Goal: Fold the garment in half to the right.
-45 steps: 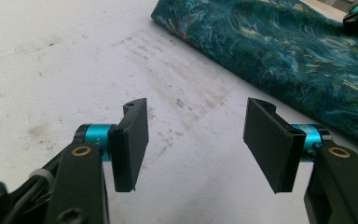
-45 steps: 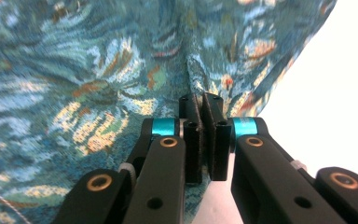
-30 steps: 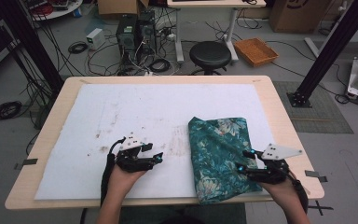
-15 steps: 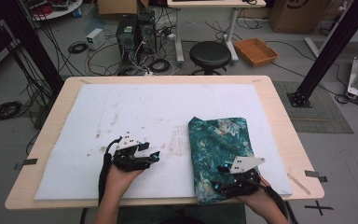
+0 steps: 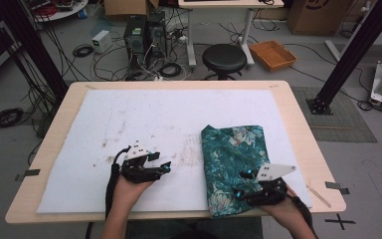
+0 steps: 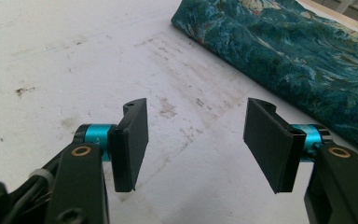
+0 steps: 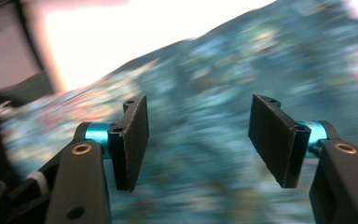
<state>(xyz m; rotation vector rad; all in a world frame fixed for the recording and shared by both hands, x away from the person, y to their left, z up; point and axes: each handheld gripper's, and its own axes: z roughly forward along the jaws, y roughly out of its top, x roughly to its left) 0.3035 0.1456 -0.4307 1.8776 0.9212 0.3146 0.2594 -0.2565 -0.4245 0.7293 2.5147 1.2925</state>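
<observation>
Since the earlier frames, the right hand-held gripper (image 5: 239, 184) has travelled from the right edge of the folded cloth (image 5: 234, 159) inward and toward the person, and now sits over the cloth's near portion. Left hand-held gripper (image 5: 163, 167) is unchanged in position on the white mat (image 5: 154, 114). Cloth itself shows no shift.

Cloth: teal floral fabric, folded, lying on the right half of the mat, its near edge at the front edge of the bench (image 5: 298, 124). Its near right corner is covered by the right hand and tool in the high view. Whether the right tool touches the fabric cannot be determined; the right gripper view is motion-blurred, with the cloth (image 7: 205, 140) readable only as a teal mass.

Right hand-held gripper (image 7: 198, 140): jaws spread wide, nothing between them.

Left hand-held gripper (image 6: 196, 140): jaws spread wide, empty, over the stained mat (image 6: 51, 56), pointed toward the cloth (image 6: 298, 51), which lies apart from it.
</observation>
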